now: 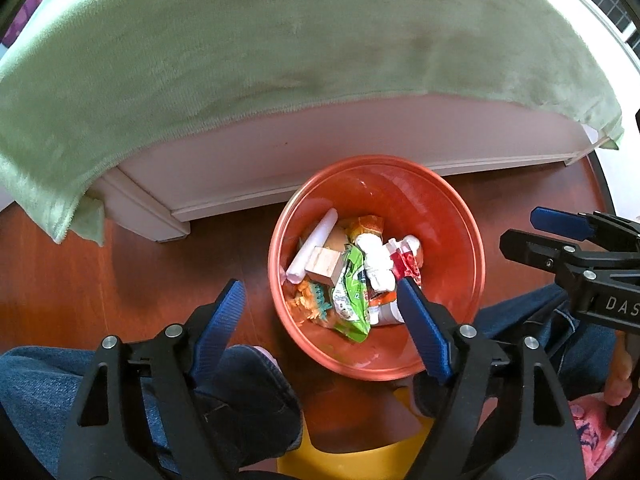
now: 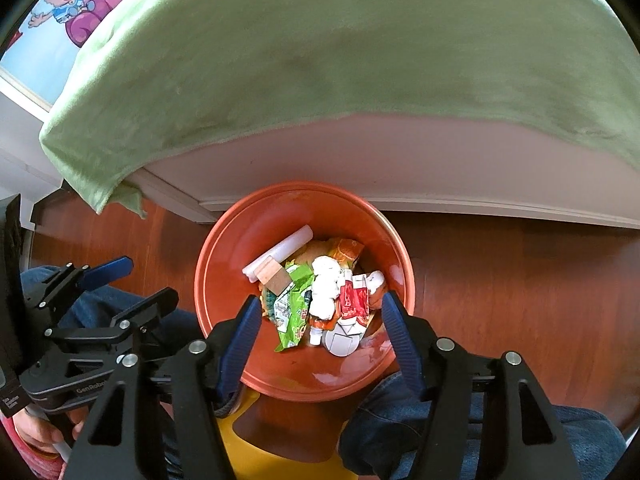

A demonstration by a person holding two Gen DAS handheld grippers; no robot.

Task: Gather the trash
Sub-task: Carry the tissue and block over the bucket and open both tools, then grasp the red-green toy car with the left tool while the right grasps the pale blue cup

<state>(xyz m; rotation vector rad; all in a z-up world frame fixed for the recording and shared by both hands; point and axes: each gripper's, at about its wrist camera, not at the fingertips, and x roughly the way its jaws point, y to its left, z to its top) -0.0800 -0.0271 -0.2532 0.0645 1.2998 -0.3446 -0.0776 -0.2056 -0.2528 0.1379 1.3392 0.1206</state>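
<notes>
An orange bin (image 1: 452, 216) stands on the wooden floor and holds trash: a white paper roll (image 1: 314, 246), a wooden block (image 1: 326, 266), a green wrapper (image 1: 352, 296), crumpled white paper (image 1: 376, 264) and a red-and-white packet (image 1: 406, 262). My left gripper (image 1: 320, 292) is open and empty above the bin's near left side. The bin shows in the right wrist view too (image 2: 400, 248), with the same trash, such as the green wrapper (image 2: 294, 312). My right gripper (image 2: 320, 308) is open and empty above the bin. The right gripper also shows at the right in the left wrist view (image 1: 520, 228).
A low white table (image 1: 320, 152) draped with a green cloth (image 1: 280, 40) stands just behind the bin. The person's jeans-clad knees (image 1: 248, 392) flank the bin over a yellow stool (image 2: 256, 456). A cartoon picture (image 2: 76, 0) is at the far left.
</notes>
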